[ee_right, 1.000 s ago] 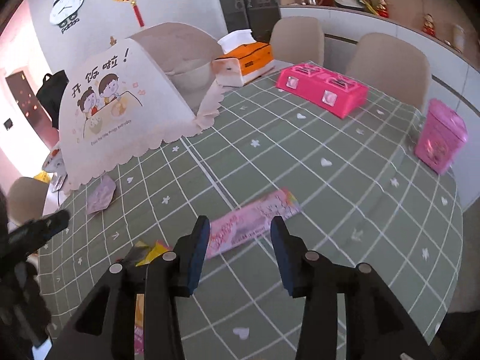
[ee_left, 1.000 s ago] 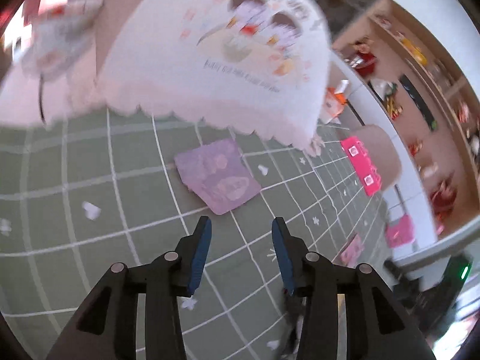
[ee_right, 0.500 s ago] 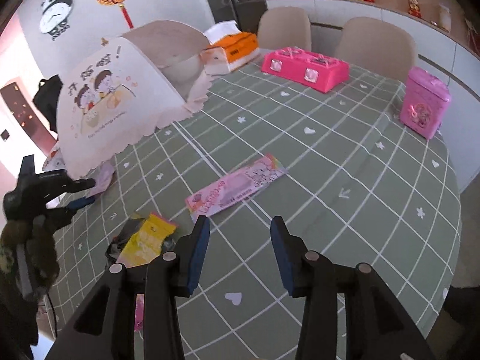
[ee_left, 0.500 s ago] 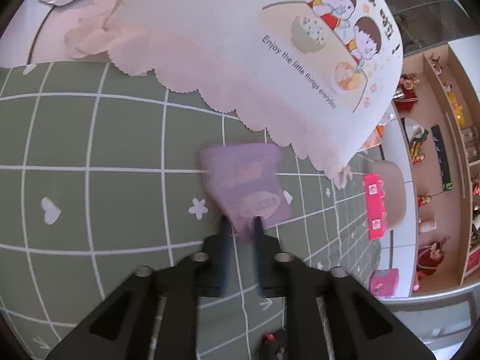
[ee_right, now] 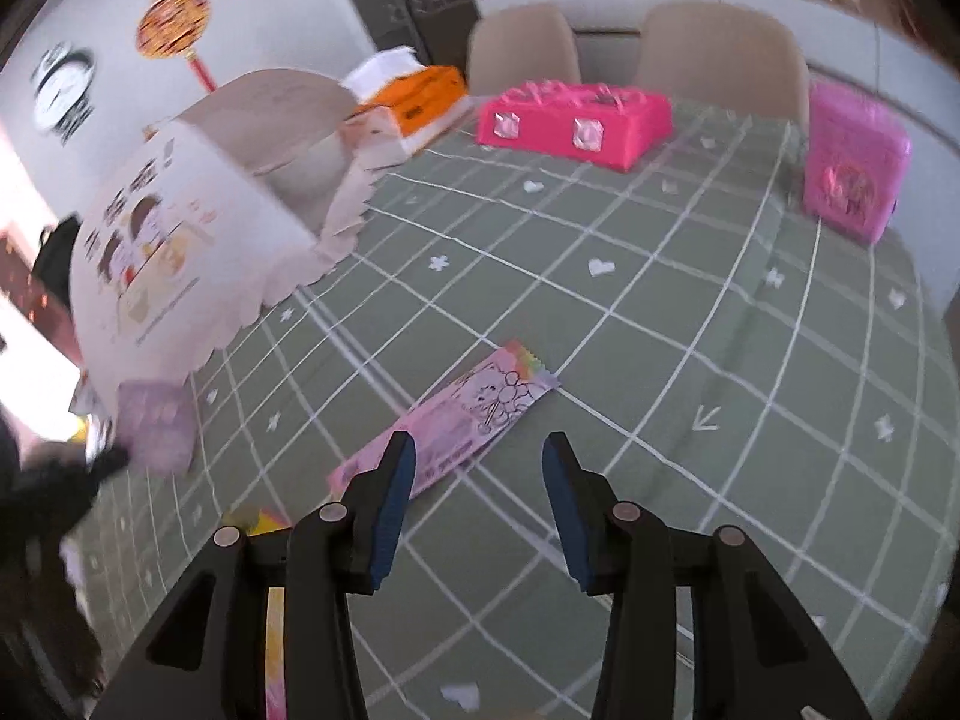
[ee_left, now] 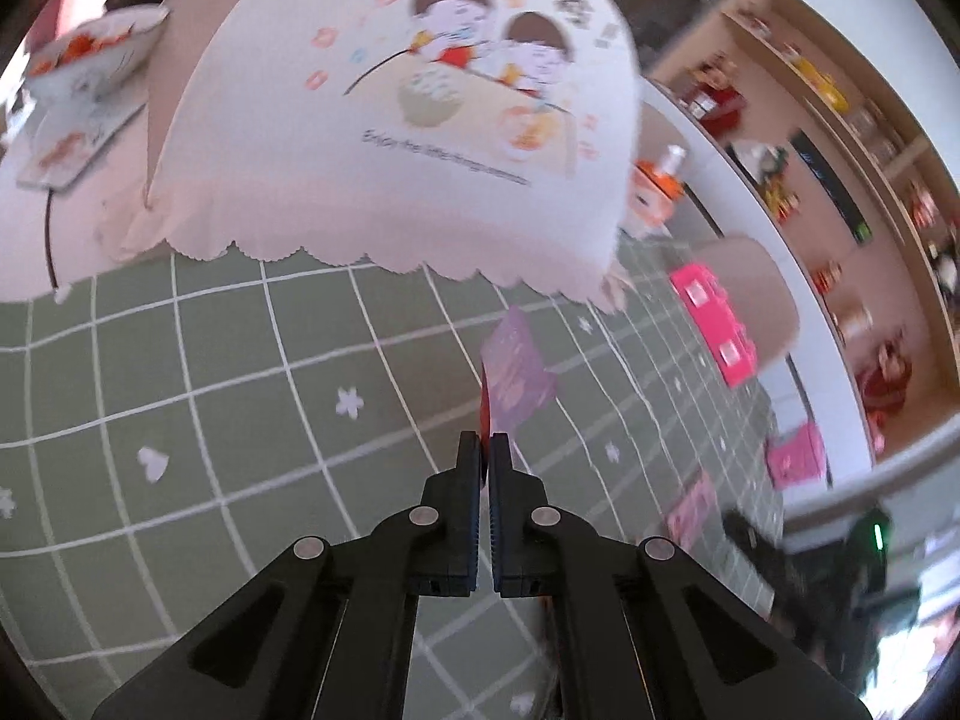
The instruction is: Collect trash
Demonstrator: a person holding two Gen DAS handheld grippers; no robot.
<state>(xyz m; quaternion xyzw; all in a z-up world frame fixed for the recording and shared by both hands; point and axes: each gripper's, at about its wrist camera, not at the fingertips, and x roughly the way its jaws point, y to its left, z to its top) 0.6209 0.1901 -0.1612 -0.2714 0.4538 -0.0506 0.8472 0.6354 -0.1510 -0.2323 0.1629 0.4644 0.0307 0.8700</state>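
My left gripper (ee_left: 485,441) is shut on a purple wrapper (ee_left: 515,372) and holds it lifted above the green checked tablecloth (ee_left: 240,396). The same wrapper (ee_right: 157,423) shows at the left of the right wrist view, in the left gripper's tip. My right gripper (ee_right: 477,468) is open and empty, just above a long pink wrapper (ee_right: 450,420) lying flat on the cloth. A yellow wrapper (ee_right: 267,525) peeks out beside the right gripper's left finger.
A white food cover with a cartoon print (ee_left: 420,120) (ee_right: 180,228) stands on the table. An orange tissue box (ee_right: 414,102), a pink box (ee_right: 573,120) and a small pink bin (ee_right: 852,174) stand at the far side. Two beige chairs (ee_right: 720,54) are behind.
My left gripper closed on the purple wrapper and lifted it off the cloth. My right gripper moved lower and closer to the long pink wrapper, still open.
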